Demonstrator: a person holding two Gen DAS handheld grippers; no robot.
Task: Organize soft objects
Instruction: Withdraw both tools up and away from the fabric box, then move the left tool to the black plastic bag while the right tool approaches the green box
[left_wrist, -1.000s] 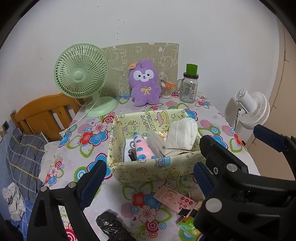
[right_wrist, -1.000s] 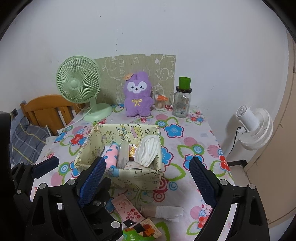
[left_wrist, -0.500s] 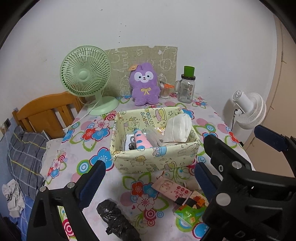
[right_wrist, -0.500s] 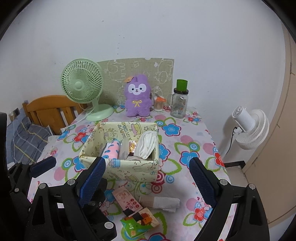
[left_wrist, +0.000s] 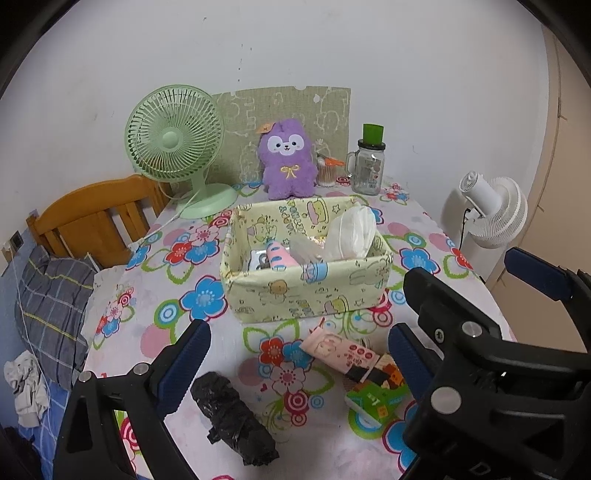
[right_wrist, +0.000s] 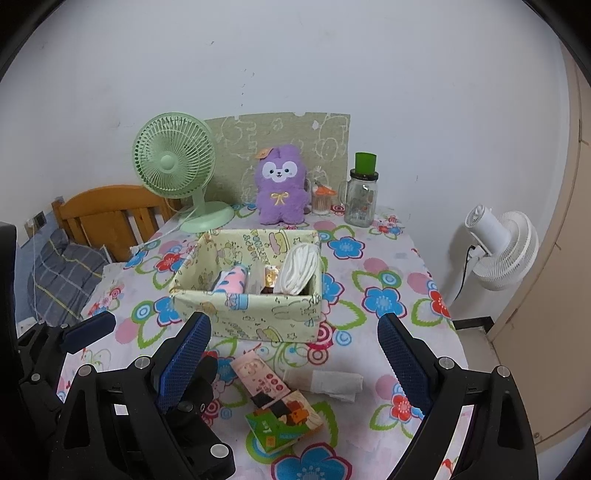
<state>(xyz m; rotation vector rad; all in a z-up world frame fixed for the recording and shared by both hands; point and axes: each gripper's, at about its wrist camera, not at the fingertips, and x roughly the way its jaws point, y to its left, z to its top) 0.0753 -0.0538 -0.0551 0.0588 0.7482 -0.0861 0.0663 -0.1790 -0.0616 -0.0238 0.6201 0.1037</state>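
Observation:
A yellow fabric box (left_wrist: 306, 291) (right_wrist: 251, 314) stands mid-table, holding a folded white cloth (left_wrist: 351, 232) (right_wrist: 299, 269) and a pink roll (left_wrist: 280, 256) (right_wrist: 232, 280). A purple plush toy (left_wrist: 286, 162) (right_wrist: 280, 192) sits upright by the wall. On the near side of the box lie a black crumpled bundle (left_wrist: 232, 417), a pink packet (left_wrist: 340, 350) (right_wrist: 258, 376), a green packet (left_wrist: 376, 398) (right_wrist: 284, 424) and a white tissue wad (right_wrist: 325, 380). My left gripper (left_wrist: 295, 362) and right gripper (right_wrist: 295, 354) hover side by side over these items, both open and holding nothing.
A green desk fan (left_wrist: 173, 136) and a glass jar with a green lid (left_wrist: 369, 166) stand at the back. A wooden chair (left_wrist: 92, 218) is left of the table, with a white floor fan (left_wrist: 491, 210) to the right. The floral tablecloth (right_wrist: 384, 266) ends near the grippers.
Both grippers have drawn back from the box together, so it looks smaller and farther. The black bundle, packets and tissue wad near the table's front have come more fully into view.

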